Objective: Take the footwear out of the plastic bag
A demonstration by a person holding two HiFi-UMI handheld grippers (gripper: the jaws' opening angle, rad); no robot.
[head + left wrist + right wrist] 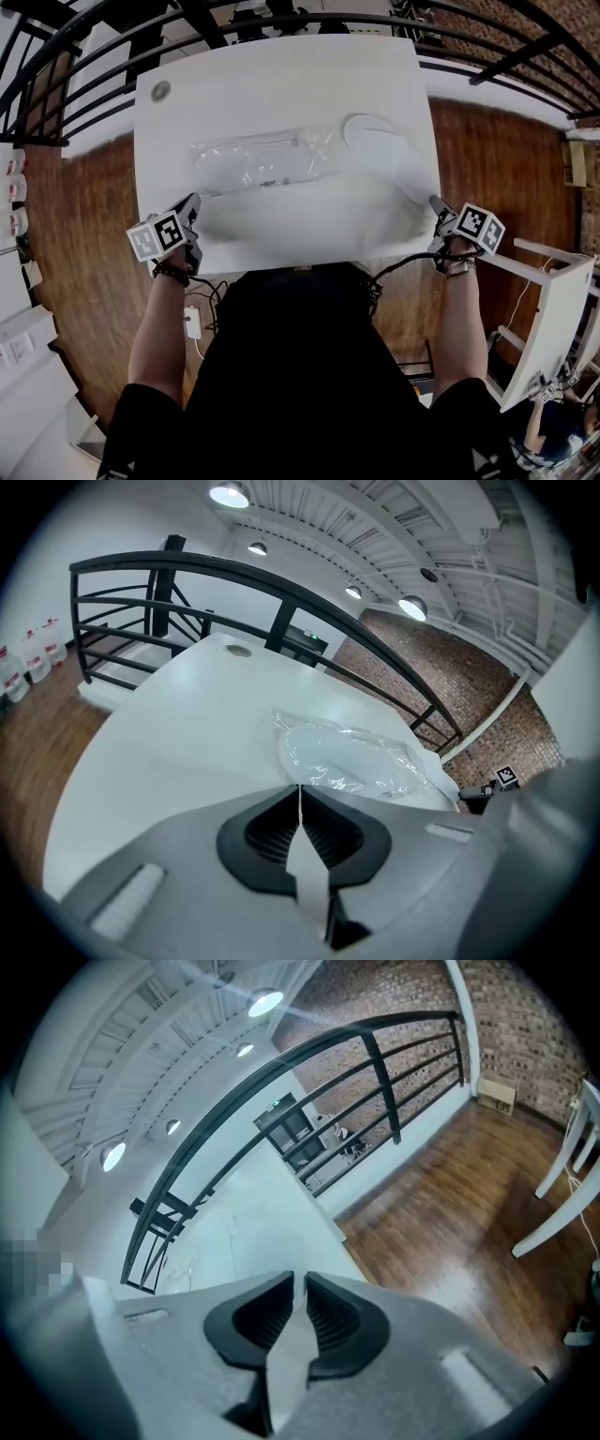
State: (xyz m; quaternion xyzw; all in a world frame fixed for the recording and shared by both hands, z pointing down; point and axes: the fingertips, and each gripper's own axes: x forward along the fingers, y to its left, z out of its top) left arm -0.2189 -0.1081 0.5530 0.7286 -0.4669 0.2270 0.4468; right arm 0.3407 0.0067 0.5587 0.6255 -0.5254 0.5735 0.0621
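While the clear, crinkled plastic bag (pixel 262 161) lies flat in the middle of the white tabletop (pixel 281 75), both claws hover at the near edge, well apart from it. The left claw (pixel 192 208), at the lower left of the head view, has its jaws pressed together on nothing. Its own view looks across bare tabletop at the bag, which sits just above the jaw tips in the frame. The right claw (pixel 436 204), at the lower right, has its jaws a sliver apart with nothing between them. Its view is aimed mostly past the tabletop's corner toward the brown wooden floor (pixel 450 1204) and the black metal railing (pixel 281 1072).

A pale rounded shape shows through the film in the left gripper view. It is probably footwear still inside, though the picture is too soft to be sure. A white, flat, soft-looking slipper (pixel 380 141) lies just beside the bag's right end, toward the upper right of the tabletop. Whether its heel is still in the bag's mouth cannot be told.

The film looks thin, light and slippery, and would likely slide or lift with anything pulled from it, so one claw would best pin a corner or edge of the bag. The slipper looks light and pliable, not fragile, so pinching its rim or toe edge should hold.
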